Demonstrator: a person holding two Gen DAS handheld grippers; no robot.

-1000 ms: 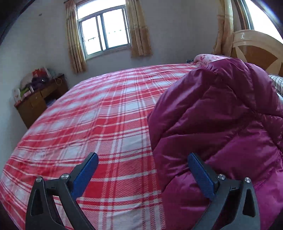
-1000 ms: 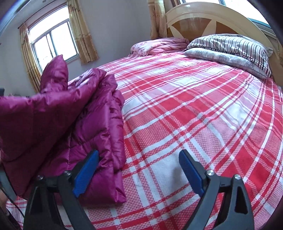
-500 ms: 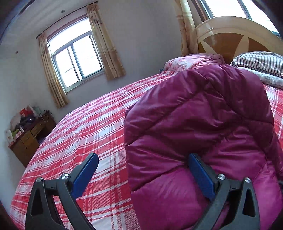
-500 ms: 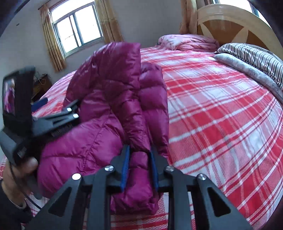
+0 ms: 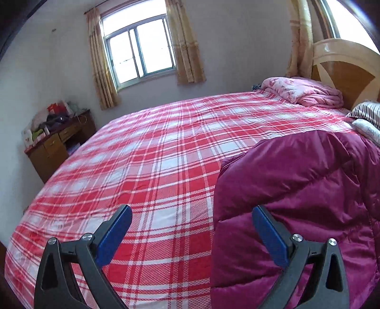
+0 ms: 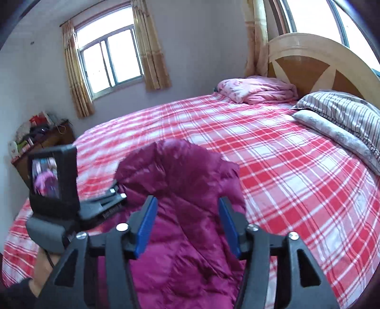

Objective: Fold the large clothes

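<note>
Over on the far left, one wooden desk [image 5: 59,145] stands against the wall, its top heaped with bags and clutter. Next along, one window [image 5: 140,47] on the far wall, flanked by two yellow curtains, one each side.

One wide bed [image 5: 154,166] in a red-and-white plaid sheet fills the middle. The left gripper [image 5: 191,234] hangs low over its near edge, two blue-padded fingers spread wide apart with nothing between them: the left pad sits over bare plaid, the right pad [image 5: 268,235] is in front of the edge of the magenta puffer jacket [image 5: 308,202]. Whether that pad touches the cloth, I cannot tell.

From the right wrist view, that same single jacket [image 6: 185,214] lies bundled on the near part of the bed, left of centre, a rounded end pointing toward the far side. The right gripper [image 6: 187,227] has its two blue pads parted, one either side of the jacket's quilted bulk, with the fabric running up between them. No squeeze shows. To its left, the left gripper's body [image 6: 71,202] with its small lit screen is near the jacket's left edge.

Moving right: one pink folded quilt [image 6: 258,90] at the far head of the bed, then two pillows, a striped pillow [image 6: 344,111] stacked on a pale patterned pillow [image 6: 337,133], touching. Behind them, one arched wooden headboard [image 6: 308,69], with another curtain [image 6: 256,38] beside a second window [image 6: 313,14] at top right.
</note>
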